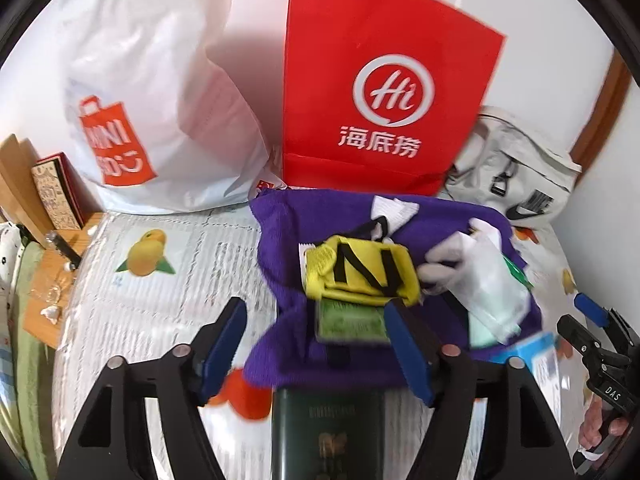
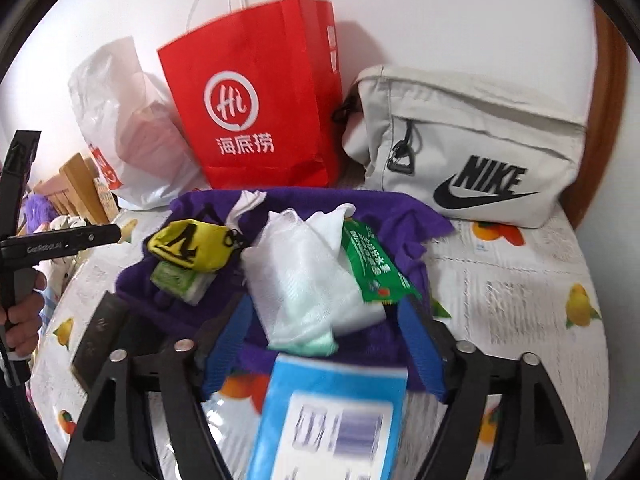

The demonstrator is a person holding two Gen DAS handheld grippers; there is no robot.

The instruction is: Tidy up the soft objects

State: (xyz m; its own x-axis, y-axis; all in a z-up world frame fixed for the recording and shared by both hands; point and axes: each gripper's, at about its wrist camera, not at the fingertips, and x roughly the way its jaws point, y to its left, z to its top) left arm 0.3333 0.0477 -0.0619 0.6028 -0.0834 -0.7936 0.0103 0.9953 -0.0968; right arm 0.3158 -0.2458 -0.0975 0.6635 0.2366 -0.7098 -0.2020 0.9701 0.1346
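Both grippers wide apart, nothing held. Left gripper (image 1: 316,344): yellow pouch (image 1: 362,270) at 12 o'clock on purple cloth (image 1: 280,248), long axis 9-to-3. Right gripper (image 2: 326,340) nearer white mesh bag (image 2: 308,280).

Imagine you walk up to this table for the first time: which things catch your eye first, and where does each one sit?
The bright red paper bag with a white logo stands at the back against the wall, between a white plastic shopping bag on its left and a pale Nike pouch on its right. In front of it a purple cloth is spread on the table, with a yellow pouch and a white mesh bag lying on top.
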